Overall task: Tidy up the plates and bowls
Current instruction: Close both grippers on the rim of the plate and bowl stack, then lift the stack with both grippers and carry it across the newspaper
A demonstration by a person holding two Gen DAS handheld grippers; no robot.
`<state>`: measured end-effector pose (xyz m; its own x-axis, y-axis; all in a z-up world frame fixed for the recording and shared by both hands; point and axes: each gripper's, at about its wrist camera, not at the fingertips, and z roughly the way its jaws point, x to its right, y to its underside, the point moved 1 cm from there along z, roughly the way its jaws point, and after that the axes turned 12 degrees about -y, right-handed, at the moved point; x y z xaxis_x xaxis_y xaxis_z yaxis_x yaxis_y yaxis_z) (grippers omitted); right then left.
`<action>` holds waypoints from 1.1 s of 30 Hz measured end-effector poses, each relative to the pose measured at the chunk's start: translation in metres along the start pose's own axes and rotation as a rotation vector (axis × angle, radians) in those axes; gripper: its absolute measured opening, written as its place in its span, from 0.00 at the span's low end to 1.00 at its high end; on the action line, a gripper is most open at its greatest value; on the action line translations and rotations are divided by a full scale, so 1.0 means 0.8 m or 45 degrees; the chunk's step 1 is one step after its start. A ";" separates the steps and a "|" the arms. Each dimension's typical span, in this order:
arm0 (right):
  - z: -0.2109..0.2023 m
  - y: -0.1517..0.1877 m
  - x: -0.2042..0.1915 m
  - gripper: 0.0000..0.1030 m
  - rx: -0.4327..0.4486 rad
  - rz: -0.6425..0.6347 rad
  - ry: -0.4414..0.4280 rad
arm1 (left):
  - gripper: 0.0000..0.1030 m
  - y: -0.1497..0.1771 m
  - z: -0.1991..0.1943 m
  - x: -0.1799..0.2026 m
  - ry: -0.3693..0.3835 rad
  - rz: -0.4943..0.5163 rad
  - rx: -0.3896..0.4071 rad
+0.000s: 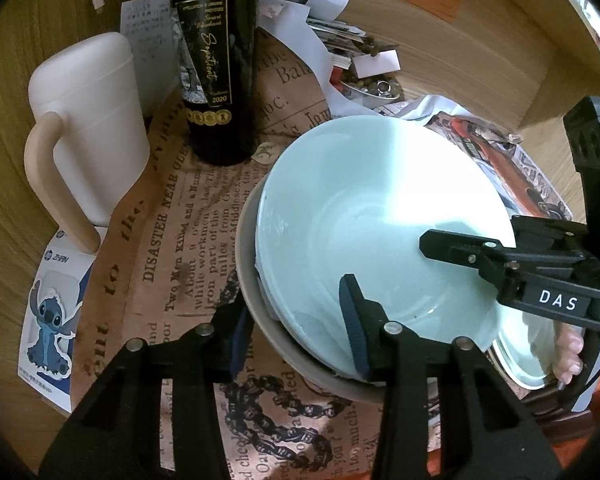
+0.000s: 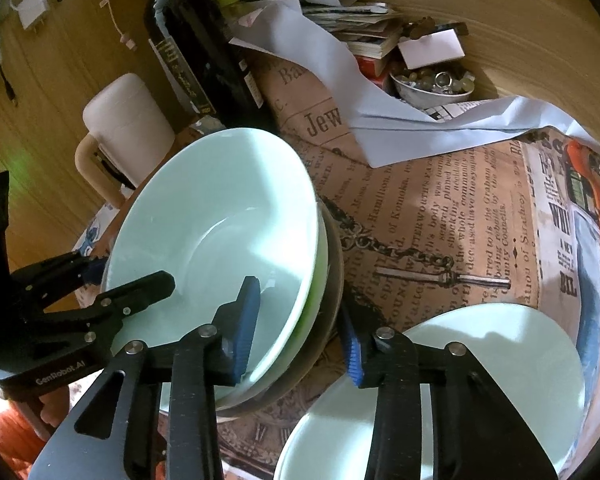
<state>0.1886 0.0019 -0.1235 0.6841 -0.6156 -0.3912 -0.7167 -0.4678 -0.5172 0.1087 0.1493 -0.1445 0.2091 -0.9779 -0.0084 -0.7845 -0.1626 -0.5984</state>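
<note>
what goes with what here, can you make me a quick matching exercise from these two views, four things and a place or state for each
Things
1. pale green bowl
2. wine bottle
3. white lidded jug
4. pale green plate

Places or states
a. stands upright behind the bowls on the newsprint paper
b. lies flat by itself, beside the stack
c. sits on top of the stack, a gripper straddling its rim on each side
d. stands at the paper's edge, handle towards the camera

Pairs: 1-c, 2-a, 3-d, 4-b
</note>
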 end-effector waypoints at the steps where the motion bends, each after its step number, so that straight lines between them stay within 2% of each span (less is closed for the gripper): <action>1: 0.000 0.000 0.000 0.32 0.007 0.004 0.002 | 0.41 0.000 -0.001 0.001 0.002 0.003 -0.001; 8: -0.002 -0.002 -0.006 0.31 0.044 0.001 0.009 | 0.41 0.000 -0.003 0.002 -0.022 0.002 0.006; 14: 0.004 -0.002 -0.005 0.31 0.028 -0.003 0.009 | 0.41 -0.005 -0.005 -0.001 -0.040 -0.001 0.030; 27: 0.021 -0.013 0.015 0.31 -0.043 0.060 -0.031 | 0.41 -0.012 0.006 -0.014 0.046 -0.039 0.024; 33: 0.015 -0.008 -0.004 0.30 0.005 -0.014 0.050 | 0.41 -0.005 0.004 -0.002 -0.053 0.015 0.050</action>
<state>0.1930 0.0146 -0.1284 0.6859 -0.6348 -0.3557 -0.7088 -0.4721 -0.5242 0.1130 0.1520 -0.1448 0.2248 -0.9732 -0.0485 -0.7638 -0.1451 -0.6290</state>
